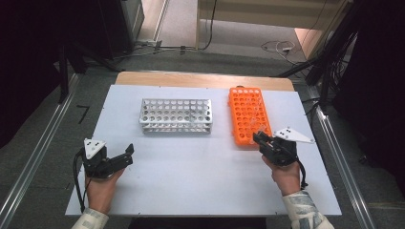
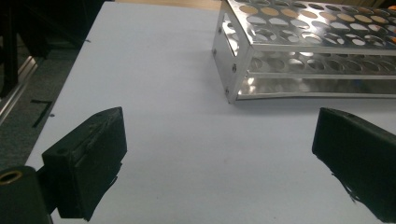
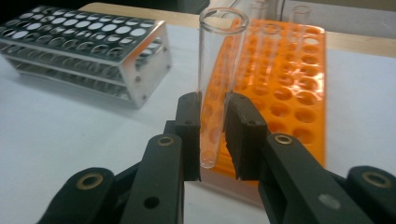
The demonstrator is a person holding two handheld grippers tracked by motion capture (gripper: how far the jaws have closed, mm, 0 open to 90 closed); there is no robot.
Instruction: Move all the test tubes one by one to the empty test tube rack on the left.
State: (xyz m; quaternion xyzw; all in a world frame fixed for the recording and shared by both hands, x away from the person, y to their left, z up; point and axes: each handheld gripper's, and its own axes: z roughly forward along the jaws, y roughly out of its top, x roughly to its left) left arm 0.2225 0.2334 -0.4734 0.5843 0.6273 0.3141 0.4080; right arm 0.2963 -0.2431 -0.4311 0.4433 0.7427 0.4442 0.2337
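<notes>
A clear glass test tube (image 3: 217, 79) stands upright between the black jaws of my right gripper (image 3: 214, 135), which is shut on it, mouth up and round bottom hanging free. In the high view my right gripper (image 1: 260, 139) sits at the near end of the orange tube rack (image 1: 248, 114). More clear tubes (image 3: 299, 18) stand at the far end of the orange rack (image 3: 289, 79). My left gripper (image 2: 219, 140) is open and holds nothing, over bare table in front of the silver metal rack (image 2: 299, 51). From above, the left gripper (image 1: 128, 155) is near the table's front left, short of the metal rack (image 1: 175, 115).
The white tabletop (image 1: 200, 167) lies on a wooden board (image 1: 200, 78) that shows along the far edge. Metal rails (image 1: 33, 157) run along both sides on grey carpet, and cables (image 1: 277, 46) lie on the floor beyond the table. Dark equipment stands at the left and right.
</notes>
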